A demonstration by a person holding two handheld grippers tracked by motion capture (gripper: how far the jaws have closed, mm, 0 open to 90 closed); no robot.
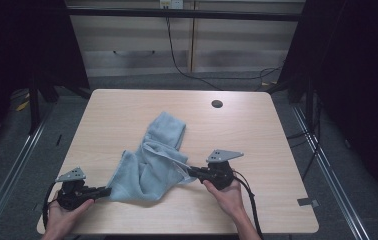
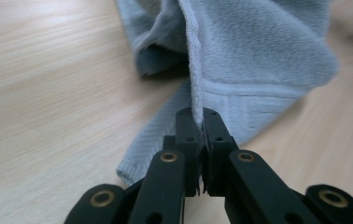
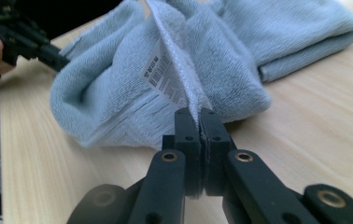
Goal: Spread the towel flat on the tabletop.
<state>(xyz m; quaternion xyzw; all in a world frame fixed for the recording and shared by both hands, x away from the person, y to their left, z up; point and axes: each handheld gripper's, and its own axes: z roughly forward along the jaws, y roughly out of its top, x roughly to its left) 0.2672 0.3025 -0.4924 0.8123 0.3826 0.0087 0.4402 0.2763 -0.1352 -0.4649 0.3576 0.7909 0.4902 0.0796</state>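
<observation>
Fingers [image 2: 188, 126] of left gripper [image 1: 108, 190] pinching towel [image 1: 149, 162] hem at 8 o'clock; right gripper [image 1: 189, 170] clamping label edge at 4 o'clock. Towel lying crumpled at table [image 1: 257, 135] centre; both probably gripping edges for spreading it flat.

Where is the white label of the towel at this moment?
In the right gripper view, the white label hangs on the hem of the blue towel, just above the right gripper, which is shut on that hem.

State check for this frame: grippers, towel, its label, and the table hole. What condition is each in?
left gripper: shut on the towel's edge.
right gripper: shut on the towel's edge beside the label.
towel: crumpled on the table, pinched at two points.
label: exposed, barcode showing.
table hole: open.
</observation>
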